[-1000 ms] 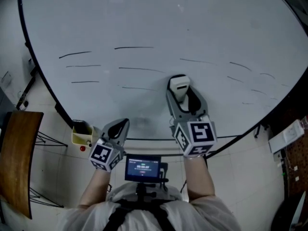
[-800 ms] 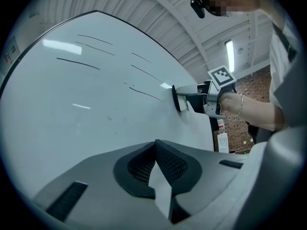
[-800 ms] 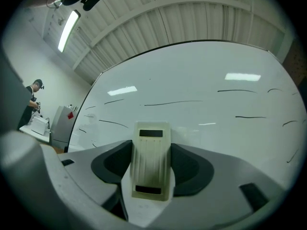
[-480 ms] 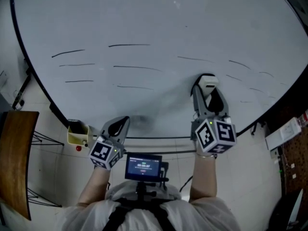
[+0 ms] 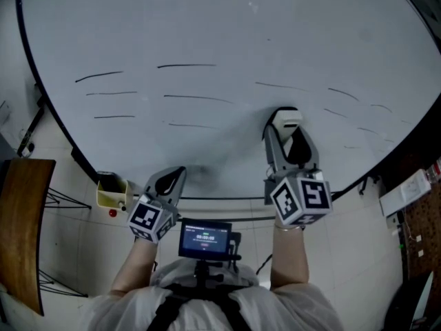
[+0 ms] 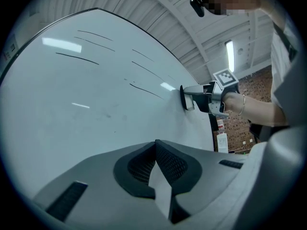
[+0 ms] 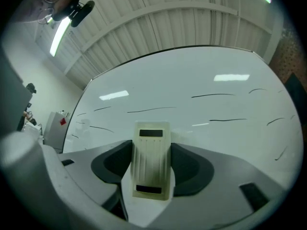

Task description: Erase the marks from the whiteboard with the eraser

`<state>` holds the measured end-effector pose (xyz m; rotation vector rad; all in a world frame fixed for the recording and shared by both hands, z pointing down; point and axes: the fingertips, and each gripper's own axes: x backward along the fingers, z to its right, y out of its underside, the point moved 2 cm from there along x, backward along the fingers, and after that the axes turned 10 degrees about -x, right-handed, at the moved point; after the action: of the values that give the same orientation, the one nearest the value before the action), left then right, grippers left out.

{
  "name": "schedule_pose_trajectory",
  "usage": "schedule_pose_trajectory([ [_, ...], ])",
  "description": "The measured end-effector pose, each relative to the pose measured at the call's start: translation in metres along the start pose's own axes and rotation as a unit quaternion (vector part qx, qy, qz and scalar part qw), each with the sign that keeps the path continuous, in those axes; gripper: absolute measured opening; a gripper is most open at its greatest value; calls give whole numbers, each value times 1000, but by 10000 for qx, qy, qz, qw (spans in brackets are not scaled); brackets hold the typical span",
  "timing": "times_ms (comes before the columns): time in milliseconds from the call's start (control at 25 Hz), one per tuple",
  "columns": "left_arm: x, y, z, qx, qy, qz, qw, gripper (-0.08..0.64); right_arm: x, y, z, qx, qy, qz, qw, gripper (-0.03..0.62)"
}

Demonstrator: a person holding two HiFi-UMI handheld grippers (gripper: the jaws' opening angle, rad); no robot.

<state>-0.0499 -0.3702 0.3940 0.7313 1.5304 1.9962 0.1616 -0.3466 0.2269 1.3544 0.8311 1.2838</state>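
The whiteboard fills the head view and carries several short dark marker strokes on its left, middle and right. My right gripper is shut on the cream eraser, pressed against the board's lower middle-right. In the right gripper view the eraser sits between the jaws with strokes above it. My left gripper is shut and holds nothing, near the board's bottom edge. The left gripper view shows the right gripper with the eraser on the board.
A yellow holder hangs below the board's lower left. A wooden board stands at the far left. A small screen sits on the person's chest. A brick wall with a white box is at the right.
My right gripper swept the eraser rightward along the board's lower part, then came back a little to the left. The left gripper has stayed where it was.
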Motion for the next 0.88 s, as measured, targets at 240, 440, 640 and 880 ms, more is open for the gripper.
schedule_pose_trajectory([
  [240, 5, 2, -4, 70, -89, -52, 9999, 5, -20, 13, -59, 579, -484, -157, 9970, 253],
  [440, 7, 5, -9, 100, -138, -80, 9998, 5, -23, 14, -61, 699, -373, -109, 9968, 255],
  [640, 2, 4, -5, 39, -38, -38, 10000, 5, -17, 8, -39, 457, -238, -63, 9987, 256],
  [880, 4, 3, -5, 81, -42, -79, 9999, 5, -1, -1, 13, 182, 397, 60, 9990, 256],
])
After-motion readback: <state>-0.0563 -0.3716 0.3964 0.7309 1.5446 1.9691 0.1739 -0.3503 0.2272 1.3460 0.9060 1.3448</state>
